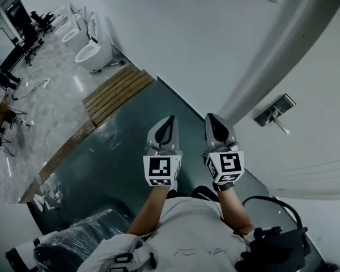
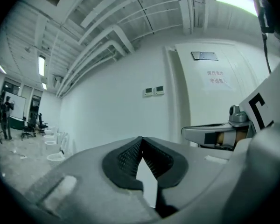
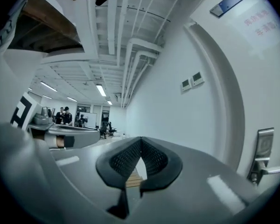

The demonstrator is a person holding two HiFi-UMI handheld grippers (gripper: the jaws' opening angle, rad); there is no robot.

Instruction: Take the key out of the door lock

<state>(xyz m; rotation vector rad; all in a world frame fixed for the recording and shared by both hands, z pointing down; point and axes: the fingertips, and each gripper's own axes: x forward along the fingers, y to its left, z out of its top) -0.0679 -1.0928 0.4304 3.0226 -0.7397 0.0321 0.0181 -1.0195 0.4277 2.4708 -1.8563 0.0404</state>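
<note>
The white door (image 1: 323, 95) is on the right, with a metal lock plate and lever handle (image 1: 275, 113) on it. The lock plate (image 3: 263, 148) also shows at the right edge of the right gripper view, with the lever (image 3: 276, 170) below it. I cannot make out a key at this distance. My left gripper (image 1: 169, 119) and right gripper (image 1: 211, 118) are side by side over the dark green floor, pointing away from me, left of the door and well short of the lock. Both are shut with nothing between the jaws.
A white wall (image 1: 192, 44) runs ahead, with two small control panels (image 2: 154, 91) on it. A wooden step (image 1: 116, 92) and white basins (image 1: 93, 47) lie to the far left. A plastic-wrapped dark object (image 1: 85, 237) sits at my lower left. People stand far off (image 3: 63, 116).
</note>
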